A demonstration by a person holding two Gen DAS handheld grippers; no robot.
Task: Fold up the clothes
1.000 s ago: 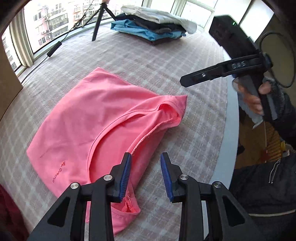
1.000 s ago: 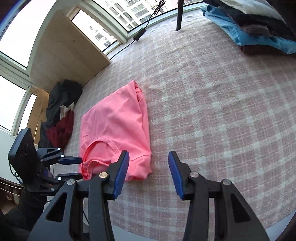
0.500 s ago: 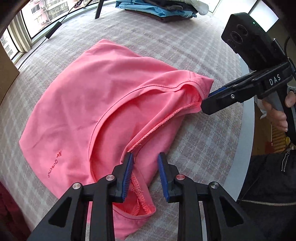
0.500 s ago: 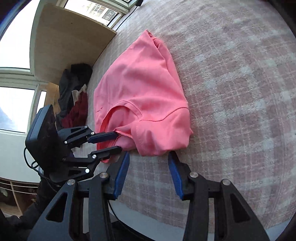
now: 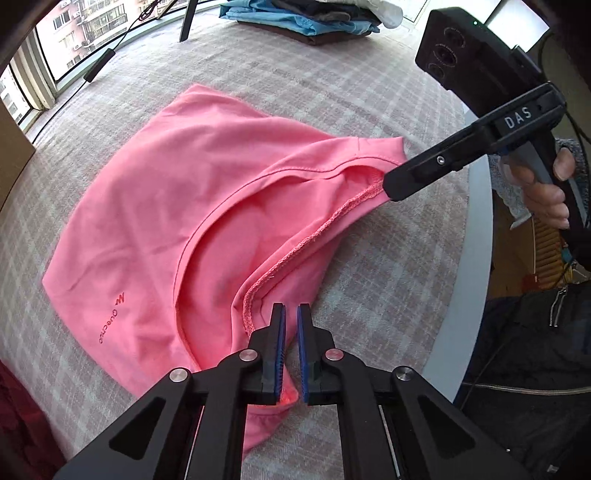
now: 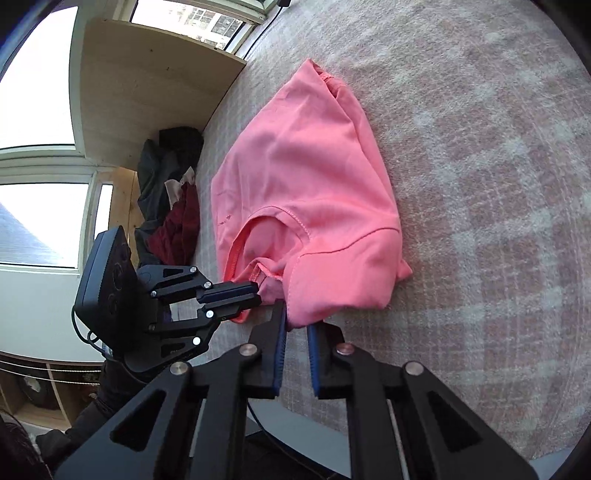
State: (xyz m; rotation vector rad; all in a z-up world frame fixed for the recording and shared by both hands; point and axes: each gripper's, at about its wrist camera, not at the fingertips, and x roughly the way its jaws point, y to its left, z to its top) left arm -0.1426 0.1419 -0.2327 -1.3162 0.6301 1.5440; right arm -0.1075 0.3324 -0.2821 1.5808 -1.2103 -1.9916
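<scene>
Right wrist alone shows dark clothes (image 6: 168, 195), apparently heaped.

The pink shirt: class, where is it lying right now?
The pink shirt lies on the checked cloth, near its front edge, between both grippers; folded clothes are stacked beyond it.

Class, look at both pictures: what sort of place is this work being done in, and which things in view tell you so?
Probably a room in a flat, high up. A checked cloth covers the work surface, apartment blocks show through big windows, and piles of clothes lie about, one near a pink shirt.
</scene>
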